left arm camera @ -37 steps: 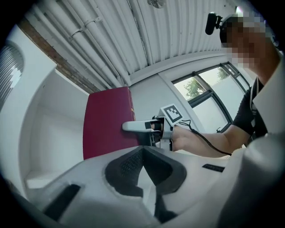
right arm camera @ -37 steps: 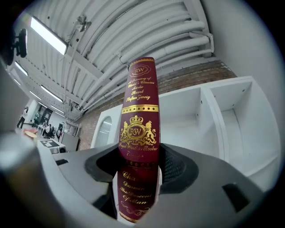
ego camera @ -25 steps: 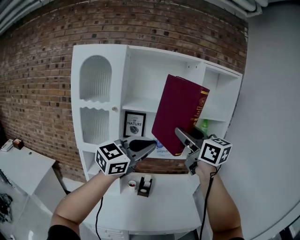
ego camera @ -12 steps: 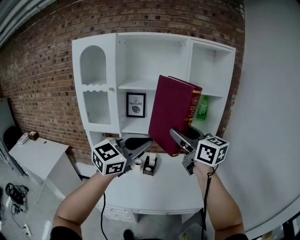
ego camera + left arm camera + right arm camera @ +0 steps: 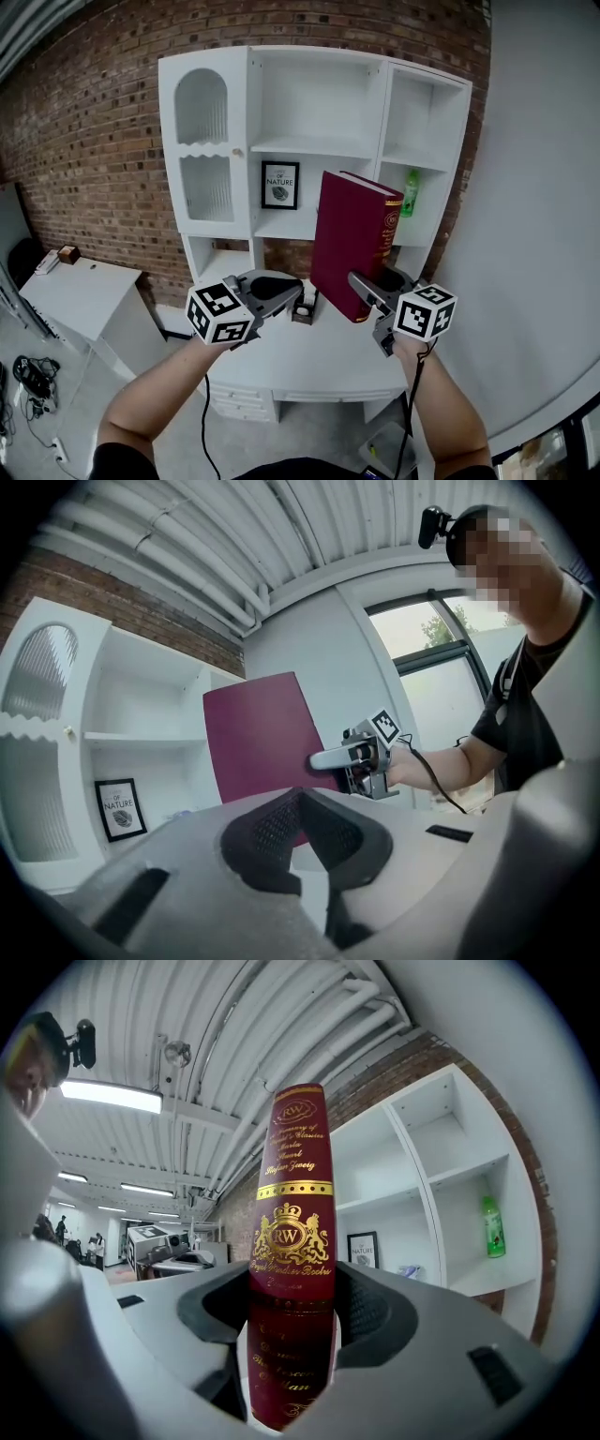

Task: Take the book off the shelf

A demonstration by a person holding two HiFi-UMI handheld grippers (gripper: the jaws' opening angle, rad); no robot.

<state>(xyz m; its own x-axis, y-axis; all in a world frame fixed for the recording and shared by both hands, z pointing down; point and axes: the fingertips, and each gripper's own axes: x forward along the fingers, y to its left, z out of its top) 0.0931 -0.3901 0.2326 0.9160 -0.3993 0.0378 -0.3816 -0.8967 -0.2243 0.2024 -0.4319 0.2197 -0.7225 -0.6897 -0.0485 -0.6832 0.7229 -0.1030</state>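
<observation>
One book out of the shelf, gripped low by the right gripper.
The right gripper's jaws stand wide, pressed on both covers at the lower end of the spine. The book stands upright at frame centre, in front of the shelf and apart from it. The left gripper, lower left of the book, is closed and empty. It looks like a stiff, heavy hardback, top-heavy in this low hold. The smooth cover may slip, so a grip nearer mid-spine seems safer.

The book is maroon with gold spine print; the shelf is white, the wall red brick, the bottle green.
</observation>
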